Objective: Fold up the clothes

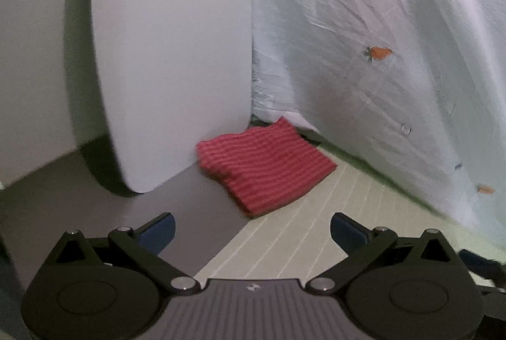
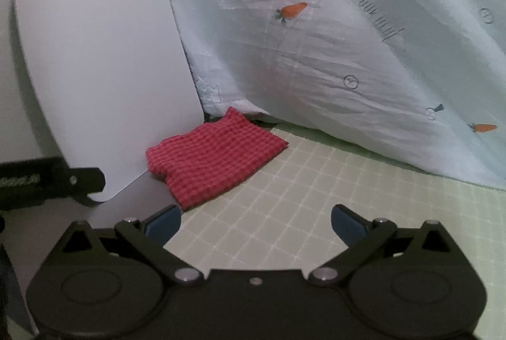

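Observation:
A folded red checked cloth [image 1: 265,164] lies at the far edge of the pale green grid mat [image 1: 294,242], against a white board and a white sheet. It also shows in the right wrist view [image 2: 212,158]. My left gripper [image 1: 251,231] is open and empty, a short way in front of the cloth. My right gripper [image 2: 256,224] is open and empty, also in front of the cloth and slightly to its right. The left gripper's body [image 2: 47,182] shows at the left edge of the right wrist view.
A white rounded board [image 1: 170,55] stands upright on the left, also in the right wrist view [image 2: 95,64]. A white sheet with carrot prints [image 1: 379,55] hangs behind the mat, also in the right wrist view [image 2: 348,39]. Grey table surface [image 1: 126,219] lies left of the mat [image 2: 332,197].

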A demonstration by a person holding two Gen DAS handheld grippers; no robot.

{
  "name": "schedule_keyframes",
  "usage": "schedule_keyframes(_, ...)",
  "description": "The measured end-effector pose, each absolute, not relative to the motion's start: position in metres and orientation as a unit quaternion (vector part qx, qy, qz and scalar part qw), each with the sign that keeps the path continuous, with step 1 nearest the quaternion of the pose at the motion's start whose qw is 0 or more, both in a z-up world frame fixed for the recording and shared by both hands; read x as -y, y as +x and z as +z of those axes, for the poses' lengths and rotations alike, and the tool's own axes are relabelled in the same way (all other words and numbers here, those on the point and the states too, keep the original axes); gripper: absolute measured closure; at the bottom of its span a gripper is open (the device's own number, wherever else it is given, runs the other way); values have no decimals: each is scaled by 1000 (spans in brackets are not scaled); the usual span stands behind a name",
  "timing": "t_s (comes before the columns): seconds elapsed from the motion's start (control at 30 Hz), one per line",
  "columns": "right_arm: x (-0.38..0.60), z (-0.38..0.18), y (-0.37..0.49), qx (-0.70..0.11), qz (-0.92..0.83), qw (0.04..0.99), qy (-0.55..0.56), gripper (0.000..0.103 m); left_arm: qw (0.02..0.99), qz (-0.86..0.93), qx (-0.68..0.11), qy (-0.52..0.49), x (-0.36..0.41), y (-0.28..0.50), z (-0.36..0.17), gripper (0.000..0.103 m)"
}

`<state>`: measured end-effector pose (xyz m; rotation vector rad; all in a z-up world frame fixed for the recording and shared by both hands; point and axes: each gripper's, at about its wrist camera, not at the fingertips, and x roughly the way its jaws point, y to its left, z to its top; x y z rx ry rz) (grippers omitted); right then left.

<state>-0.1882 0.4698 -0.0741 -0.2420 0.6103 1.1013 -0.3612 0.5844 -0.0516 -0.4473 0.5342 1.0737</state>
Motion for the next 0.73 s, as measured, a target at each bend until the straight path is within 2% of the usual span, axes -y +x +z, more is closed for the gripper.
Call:
schedule_keyframes(0.23, -413, -79, -195, -308, 503, 799, -113, 1, 811, 481, -264, -204, -544, -367, -54, 0)
schedule_keyframes(0.73, -372, -76, -207, -288, 517, 797, -121, 1, 808, 495, -261, -184, -494, -381, -49, 0)
